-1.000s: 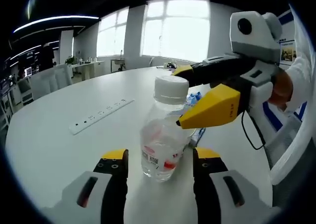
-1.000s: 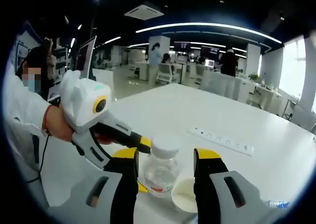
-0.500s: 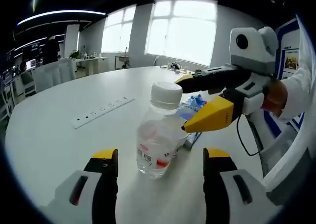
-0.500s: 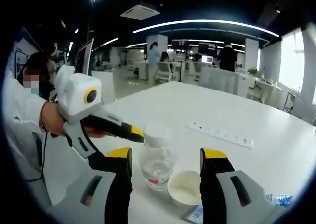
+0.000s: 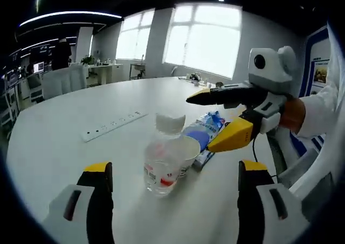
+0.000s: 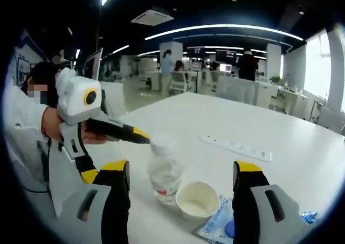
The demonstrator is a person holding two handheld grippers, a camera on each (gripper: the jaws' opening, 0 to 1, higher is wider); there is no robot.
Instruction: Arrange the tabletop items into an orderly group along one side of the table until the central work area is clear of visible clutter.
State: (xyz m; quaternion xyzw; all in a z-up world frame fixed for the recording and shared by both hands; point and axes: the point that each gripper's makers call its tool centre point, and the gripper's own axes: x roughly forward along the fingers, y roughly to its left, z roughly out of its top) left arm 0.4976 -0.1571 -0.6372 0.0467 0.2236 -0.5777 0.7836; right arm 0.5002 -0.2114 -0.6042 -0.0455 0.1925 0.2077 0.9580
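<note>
Three items stand grouped on the white round table (image 5: 54,141): a clear plastic water bottle with a white cap and red label (image 5: 160,160), a white paper cup (image 5: 186,150) touching it on its right, and a blue-printed plastic packet (image 5: 205,131) lying just beyond the cup. In the right gripper view the same bottle (image 6: 163,171) stands upright between that gripper's fingers but clear of both, with the cup (image 6: 197,199) near its right and the packet (image 6: 221,222) beside the cup.

The left gripper (image 5: 172,193) has its fingers spread wide, well apart from the bottle; a second ago they bracketed it closely. The right gripper (image 6: 180,187) is likewise spread wide and gripping nothing, having widened over the same interval. Both cameras have drawn back, so the bottle appears released and left standing.

A white power strip (image 5: 110,125) lies apart on the far left of the table, ungrouped.

Judgement: the bottle placement looks complete. The cluster sits toward the person's side; whether that counts as the table's edge cannot be told. The power strip may be the remaining stray item.
</note>
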